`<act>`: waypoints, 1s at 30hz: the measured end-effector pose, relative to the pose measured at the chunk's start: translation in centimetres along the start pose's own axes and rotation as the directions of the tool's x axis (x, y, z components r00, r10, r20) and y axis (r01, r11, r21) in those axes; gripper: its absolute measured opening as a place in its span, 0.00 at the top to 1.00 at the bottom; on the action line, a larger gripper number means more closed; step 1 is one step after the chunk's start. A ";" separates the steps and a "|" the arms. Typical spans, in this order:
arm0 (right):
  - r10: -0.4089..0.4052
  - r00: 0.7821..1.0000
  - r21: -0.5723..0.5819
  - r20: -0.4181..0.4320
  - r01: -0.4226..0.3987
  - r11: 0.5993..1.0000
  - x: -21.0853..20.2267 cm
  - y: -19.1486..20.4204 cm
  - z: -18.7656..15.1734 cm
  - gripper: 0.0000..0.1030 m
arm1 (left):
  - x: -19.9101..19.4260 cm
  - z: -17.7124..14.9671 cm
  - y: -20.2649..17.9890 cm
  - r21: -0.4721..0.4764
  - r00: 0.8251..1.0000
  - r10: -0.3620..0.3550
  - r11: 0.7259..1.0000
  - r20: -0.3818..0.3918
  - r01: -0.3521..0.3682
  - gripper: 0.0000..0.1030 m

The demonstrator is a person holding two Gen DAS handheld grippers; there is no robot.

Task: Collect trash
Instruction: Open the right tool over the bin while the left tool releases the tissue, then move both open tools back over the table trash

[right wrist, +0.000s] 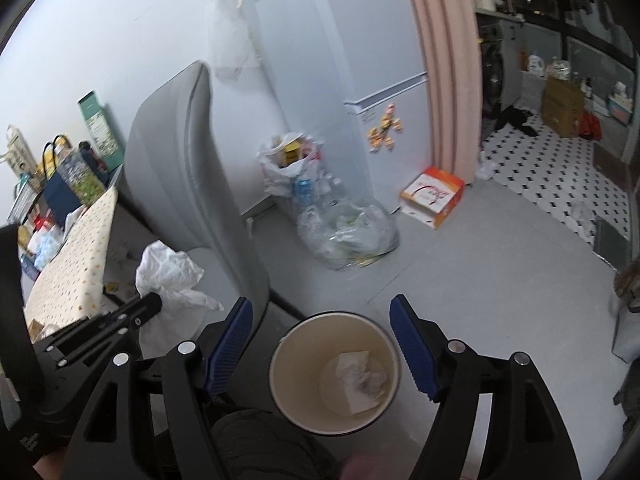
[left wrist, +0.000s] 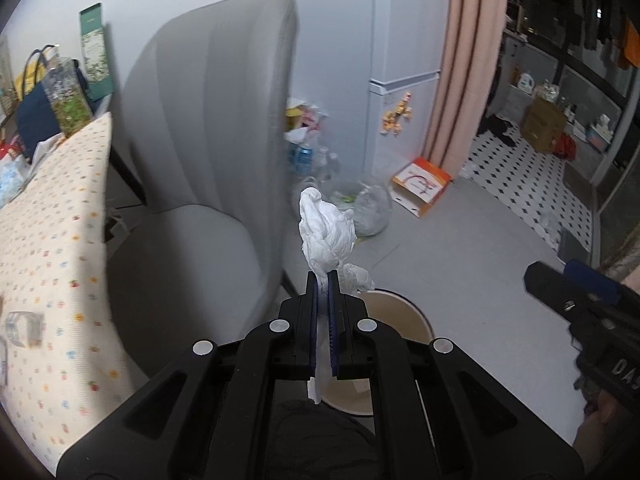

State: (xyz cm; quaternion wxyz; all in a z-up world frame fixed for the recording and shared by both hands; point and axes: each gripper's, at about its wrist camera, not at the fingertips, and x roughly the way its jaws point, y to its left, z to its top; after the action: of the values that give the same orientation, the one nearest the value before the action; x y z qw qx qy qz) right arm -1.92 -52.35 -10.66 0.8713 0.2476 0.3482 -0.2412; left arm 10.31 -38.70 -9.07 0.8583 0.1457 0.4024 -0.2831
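Note:
My left gripper (left wrist: 323,280) is shut on a crumpled white tissue (left wrist: 326,232), which sticks up past the fingertips and hangs down between the jaws. Below it and slightly to the right stands a round cream trash bin (left wrist: 404,320) on the floor. In the right wrist view, my right gripper (right wrist: 320,304) is open with nothing between its blue pads (right wrist: 412,344), and hangs directly over the bin (right wrist: 280,360). A crumpled piece of paper (right wrist: 360,380) lies at the bottom of the bin. The left gripper (right wrist: 150,304) with its tissue (right wrist: 168,276) is to the left of the bin.
A grey chair (right wrist: 180,184) stands just left of the bin, beside a table with a dotted cloth (left wrist: 52,240). Clear bags of bottles (right wrist: 344,232) and an orange box (right wrist: 434,196) sit by the fridge (right wrist: 384,80) and pink curtain (right wrist: 448,80).

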 end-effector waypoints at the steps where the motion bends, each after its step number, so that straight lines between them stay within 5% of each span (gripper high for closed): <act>1: -0.017 1.000 0.008 0.006 0.017 1.000 -0.4 -0.6 0.1 0.32 | 0.2 0.0 -0.6 0.006 1.000 -0.015 1.000 -0.004 0.015 0.95; 6: -0.071 0.997 0.041 0.014 0.070 0.997 -1.3 -2.6 0.1 0.30 | 1.1 -0.2 -1.8 0.000 0.995 -0.090 0.996 -0.043 0.090 0.88; 8: -0.082 0.996 0.051 0.021 0.081 0.995 -1.6 -3.0 0.0 0.29 | 1.2 -0.2 -1.7 -0.011 0.993 -0.109 0.994 -0.047 0.108 0.52; 9: -0.084 0.996 0.054 0.025 0.082 0.995 -1.7 -3.1 0.1 0.27 | 1.0 -0.2 -1.6 -0.011 0.993 -0.110 0.994 -0.040 0.110 0.48; 15: -0.074 0.996 0.035 0.057 0.072 0.997 -2.2 -2.1 0.1 0.20 | -0.4 -0.1 -0.3 -0.032 0.995 -0.098 0.995 -0.010 0.098 0.39; 20: -0.063 0.994 0.010 0.090 0.062 0.998 -3.1 -0.3 0.1 0.07 | -2.0 0.3 1.5 -0.055 0.998 -0.056 0.997 0.026 0.057 0.23; 24: -0.047 0.994 -0.007 0.101 0.048 0.999 -3.7 1.1 0.0 0.08 | -4.2 0.2 3.2 -0.075 0.997 -0.013 0.997 0.071 0.018 0.11; 30: -0.019 0.993 -0.052 0.118 0.026 0.998 -4.8 4.2 -0.3 0.07 | -6.9 -0.4 6.1 -0.130 0.992 0.045 0.991 0.119 -0.029 0.07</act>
State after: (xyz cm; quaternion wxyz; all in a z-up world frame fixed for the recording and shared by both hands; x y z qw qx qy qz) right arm -2.64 -47.82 -6.28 0.8938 0.2059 0.3054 -0.2558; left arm 10.23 -31.13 -3.87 0.8940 0.0804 0.3636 -0.2491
